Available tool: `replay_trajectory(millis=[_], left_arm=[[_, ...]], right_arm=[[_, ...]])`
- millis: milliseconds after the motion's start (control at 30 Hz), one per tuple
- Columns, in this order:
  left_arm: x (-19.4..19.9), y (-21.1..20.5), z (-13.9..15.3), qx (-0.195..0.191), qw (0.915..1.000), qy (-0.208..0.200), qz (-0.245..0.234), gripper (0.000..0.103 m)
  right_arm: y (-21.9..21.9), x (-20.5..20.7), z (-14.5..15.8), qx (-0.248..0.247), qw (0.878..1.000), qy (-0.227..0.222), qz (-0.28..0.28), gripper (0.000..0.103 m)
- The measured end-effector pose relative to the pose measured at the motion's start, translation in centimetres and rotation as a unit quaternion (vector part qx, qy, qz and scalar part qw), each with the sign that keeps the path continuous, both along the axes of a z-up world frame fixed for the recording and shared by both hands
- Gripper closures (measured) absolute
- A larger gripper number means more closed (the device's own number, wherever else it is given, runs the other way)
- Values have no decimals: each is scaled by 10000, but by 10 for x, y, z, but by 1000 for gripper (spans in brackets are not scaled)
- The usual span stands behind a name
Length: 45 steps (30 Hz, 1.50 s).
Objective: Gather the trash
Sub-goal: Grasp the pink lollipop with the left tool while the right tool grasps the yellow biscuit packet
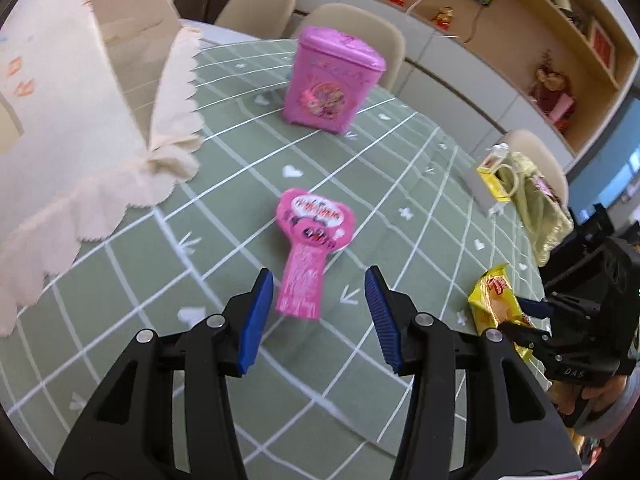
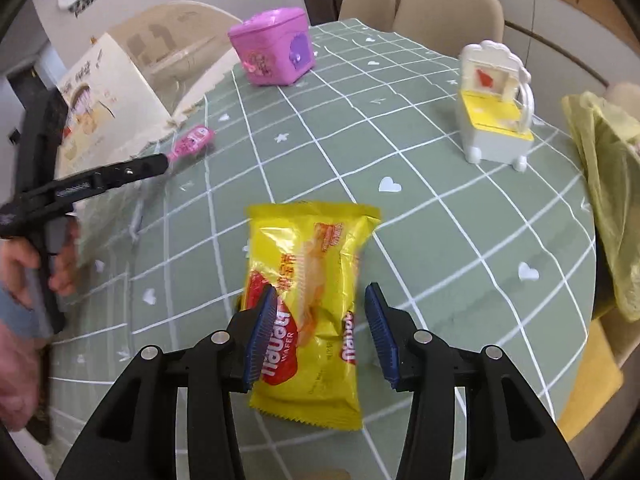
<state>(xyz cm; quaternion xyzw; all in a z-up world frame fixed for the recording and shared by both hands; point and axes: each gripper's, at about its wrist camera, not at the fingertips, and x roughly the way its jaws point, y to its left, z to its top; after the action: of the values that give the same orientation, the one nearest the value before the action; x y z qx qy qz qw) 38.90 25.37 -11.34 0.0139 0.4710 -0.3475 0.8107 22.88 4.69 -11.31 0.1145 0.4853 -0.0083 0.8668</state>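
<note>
Yellow wafer pack (image 2: pixel 308 312), crinkly foil w/ red logo, lies flat on green checked tablecloth (image 2: pixel 440 208), long axis running away from cam. Right gripper (image 2: pixel 320 328) jaws apart astride it, left pad touching, no squeeze. Pink lollipop-shaped wrapper (image 1: pixel 310 248), stem end toward left gripper (image 1: pixel 318 316), jaws wide, empty.

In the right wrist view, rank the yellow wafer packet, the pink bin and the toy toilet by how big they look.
1. yellow wafer packet, though it's nearest the camera
2. toy toilet and pink bin: look alike, unranked
</note>
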Motion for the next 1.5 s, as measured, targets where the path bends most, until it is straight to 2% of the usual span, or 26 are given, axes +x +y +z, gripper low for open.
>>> replay_trajectory(millis=[33,67,167,367,500,700,900,1000,1067,1167,1300,1400,1467,1500], left_arm=[[-1,1,1,17,10000,18,39,58],[-2,3,3,89,9999,28,121,58],[-1,1,9,174,9996,58,191,58],[9,-24,15,497,9987,-132,12,58],[19,-37,13,619,9979,-127,-104,58],[29,-47,7,725,9972,69,-155,58],[26,-59,7,1139,9930,-159,-252,58],[26,-52,8,1047,9942,-134,-193,58],[27,-41,8,804,9967,-53,-80,58],[32,-31,3,648,9978,131,60,58],[37,-37,-5,791,9967,187,-63,58],[38,-44,-6,693,9971,254,-175,58],[37,-47,-6,683,9972,246,-178,61],[36,-49,-6,680,9973,233,-177,66]], right_arm=[[4,3,-1,-173,9998,34,23,64],[6,6,-1,-294,9995,52,45,82],[6,3,6,-361,9993,13,11,85],[-12,-32,39,-78,9986,-246,-453,85],[-24,-56,58,-174,9971,-358,-654,85],[-47,-85,71,-94,9937,-403,-1038,85],[-54,-102,77,-84,9921,-423,-1182,85],[-52,-103,75,-64,9925,-413,-1149,85],[-49,-103,74,-35,9930,-413,-1102,85],[-45,-101,71,10,9936,-402,-1060,85],[-38,-96,66,62,9942,-338,-1023,85],[-33,-92,63,54,9944,-300,-1008,85],[-30,-90,61,25,9947,-267,-989,85],[-28,-89,60,0,9950,-243,-973,85]])
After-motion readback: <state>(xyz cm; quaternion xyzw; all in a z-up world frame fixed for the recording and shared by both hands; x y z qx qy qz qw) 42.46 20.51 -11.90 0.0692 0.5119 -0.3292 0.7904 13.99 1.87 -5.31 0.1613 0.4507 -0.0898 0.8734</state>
